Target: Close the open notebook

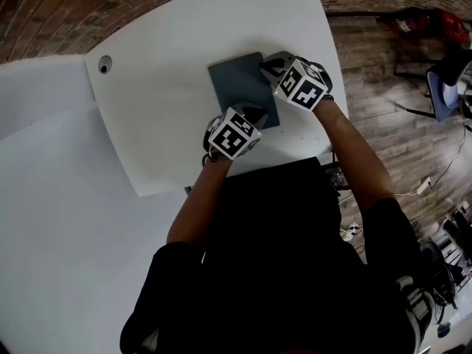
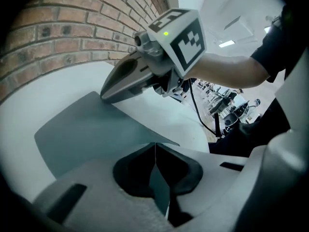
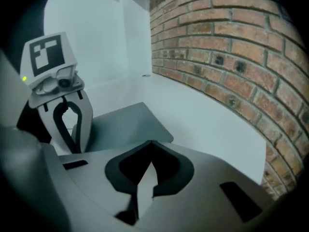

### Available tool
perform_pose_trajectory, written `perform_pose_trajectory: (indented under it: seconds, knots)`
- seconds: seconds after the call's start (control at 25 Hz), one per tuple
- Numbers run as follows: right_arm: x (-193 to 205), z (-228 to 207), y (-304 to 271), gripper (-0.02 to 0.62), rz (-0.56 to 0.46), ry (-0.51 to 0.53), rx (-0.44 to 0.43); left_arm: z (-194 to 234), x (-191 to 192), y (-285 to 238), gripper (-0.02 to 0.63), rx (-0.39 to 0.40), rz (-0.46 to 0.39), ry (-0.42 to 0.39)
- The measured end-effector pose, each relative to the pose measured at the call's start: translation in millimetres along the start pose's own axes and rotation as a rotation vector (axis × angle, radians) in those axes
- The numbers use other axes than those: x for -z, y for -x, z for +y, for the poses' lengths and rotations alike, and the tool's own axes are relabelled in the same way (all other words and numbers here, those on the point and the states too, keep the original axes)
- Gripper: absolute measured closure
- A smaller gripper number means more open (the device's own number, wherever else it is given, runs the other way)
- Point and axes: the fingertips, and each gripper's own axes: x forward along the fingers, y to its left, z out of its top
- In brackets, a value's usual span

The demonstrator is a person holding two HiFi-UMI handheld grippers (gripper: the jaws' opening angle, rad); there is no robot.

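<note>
Just under left hand-held gripper (image 1: 254, 113) and right hand-held gripper (image 1: 271, 64), grey notebook (image 1: 236, 87).

One notebook (image 1: 240, 87), two grippers, one left gripper (image 1: 249, 113) and one right gripper (image 1: 270, 65), two marker cubes (image 1: 234, 133) (image 1: 302, 85), one per gripper, one table (image 1: 162, 131), one cable hole (image 1: 105, 65), one person (image 1: 273, 257), one brick wall (image 3: 231, 57)

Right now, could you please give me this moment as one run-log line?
notebook: closed, grey, on white table | left claw: shut, at its near corner | right claw: shut, at its far edge
</note>
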Motion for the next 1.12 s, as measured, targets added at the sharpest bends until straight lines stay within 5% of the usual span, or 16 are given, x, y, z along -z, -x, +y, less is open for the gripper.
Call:
perform_pose_trajectory:
  seconds: [0.24, 0.6, 0.84, 0.96, 1.12]
  knots:
    - [-35.9, 0.8, 54.4, 0.589, -0.131, -0.025, 0.077, 13.9, -33.3, 62.5, 0.586, -0.067, -0.218, -0.036]
    - [-143.1, 44.8, 191.7, 0.589, -0.605, -0.091, 0.139, -10.8, -96.8, 224.2, 0.586, -0.077, -0.821, -0.078]
    - [-177.2, 97.2, 302.8, 0.589, -0.946, -0.082, 0.206, -48.9, -98.4, 294.2, 0.587, -0.086, -0.923, -0.201]
    - [-174.3, 123.1, 340.3, 0.589, -1.02, -0.071, 0.235, -66.6, -96.2, 332.5, 0.588, -0.095, -1.004, -0.239]
    - [-159.7, 170.9, 376.0, 0.589, -1.073, 0.02, 0.173, -92.9, -81.7, 366.9, 0.588, -0.104, -1.074, -0.272]
